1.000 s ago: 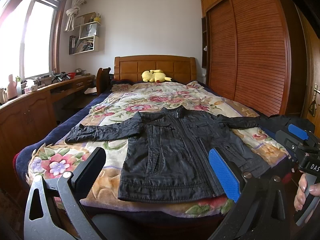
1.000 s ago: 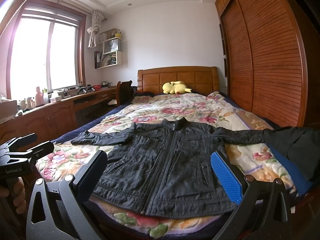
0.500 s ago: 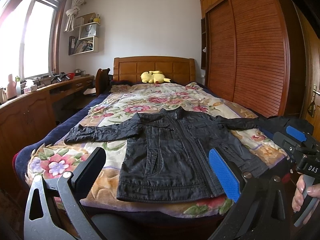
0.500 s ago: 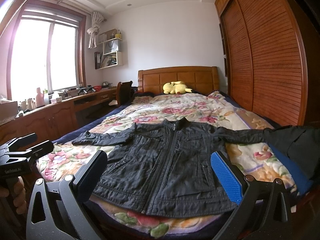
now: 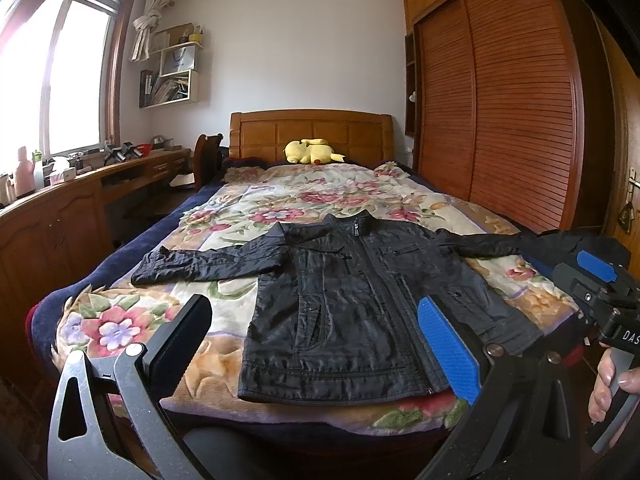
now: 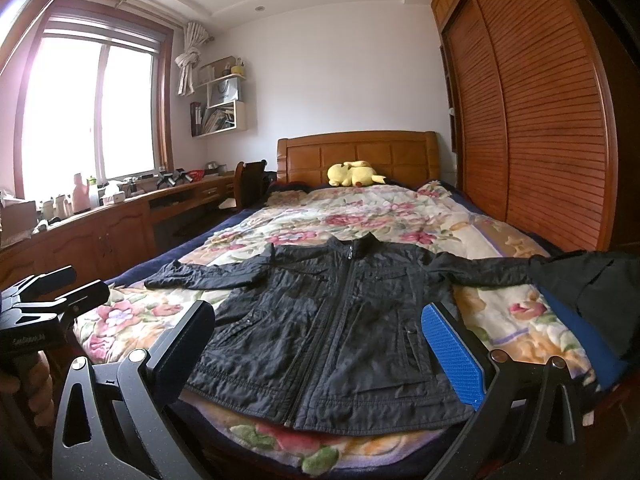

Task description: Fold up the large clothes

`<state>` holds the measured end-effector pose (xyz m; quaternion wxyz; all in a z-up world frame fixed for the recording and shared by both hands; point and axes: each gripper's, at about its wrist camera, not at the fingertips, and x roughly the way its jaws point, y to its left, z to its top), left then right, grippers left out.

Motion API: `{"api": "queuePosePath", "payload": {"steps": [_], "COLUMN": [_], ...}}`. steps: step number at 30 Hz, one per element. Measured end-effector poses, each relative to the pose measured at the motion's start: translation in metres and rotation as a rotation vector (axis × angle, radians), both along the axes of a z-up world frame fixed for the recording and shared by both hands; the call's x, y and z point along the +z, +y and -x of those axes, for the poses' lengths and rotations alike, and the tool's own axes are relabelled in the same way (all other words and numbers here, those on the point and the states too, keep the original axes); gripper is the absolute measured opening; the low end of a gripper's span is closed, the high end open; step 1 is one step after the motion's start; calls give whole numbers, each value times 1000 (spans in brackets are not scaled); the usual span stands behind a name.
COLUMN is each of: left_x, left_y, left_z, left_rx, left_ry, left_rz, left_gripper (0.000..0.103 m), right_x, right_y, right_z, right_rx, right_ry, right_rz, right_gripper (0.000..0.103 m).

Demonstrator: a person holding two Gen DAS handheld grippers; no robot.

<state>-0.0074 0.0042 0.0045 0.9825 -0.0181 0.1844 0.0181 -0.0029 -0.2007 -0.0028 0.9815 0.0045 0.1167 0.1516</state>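
- Left wrist view: black jacket [image 5: 360,300] spread flat, front up, zipped, on the floral quilt [image 5: 280,204] of the bed, ahead of the left claw [image 5: 316,340] and between its two fingers as framed; hem nearest, collar farthest.
- Left sleeve laid out sideways ahead and to the claw's left; right sleeve stretched to the right, cuff lost behind the other tool.
- Left claw spread wide, nothing held, clear of the cloth and short of the hem.
- Right claw [image 5: 592,276] seen just to the right, side-on, a hand [image 5: 612,380] curled round its grip; degree of opening not readable from this angle.
- Right wrist view: same jacket [image 6: 340,320] dead ahead of the right claw [image 6: 320,344], hem closest and partly between the fingers as framed.
- Right claw wide apart, empty, held level and aimed up the bed toward the headboard [image 6: 360,156].
- A second dark garment [image 6: 596,300] heaped ahead and to the right, at the bed edge, touching or overlapping the right cuff; which cannot be told.
- Left tool [image 6: 44,304] low at the left, gripped from below.
- Handling judgement: lined, crinkled shell cloth, likely of moderate weight, soft yet springy, somewhat slick; folds apt to slide open.
- Suggested holds: cuff or shoulder seam for sleeves, hem corners for the body, biting double thickness.
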Motion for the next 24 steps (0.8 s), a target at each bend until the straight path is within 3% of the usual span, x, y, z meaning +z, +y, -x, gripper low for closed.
{"api": "queuePosePath", "payload": {"steps": [9, 24], "left_x": [-16, -70], "left_y": [11, 42], "left_z": [-12, -59], "left_rx": [13, 55], "left_ry": [29, 137], "left_rz": [-5, -18], "left_gripper": [103, 103], "right_x": [-5, -31], "right_y": [5, 26], "right_z": [-13, -89], "right_rx": [20, 72], "right_ry": [19, 105], "right_rz": [17, 30], "right_gripper": [103, 103]}}
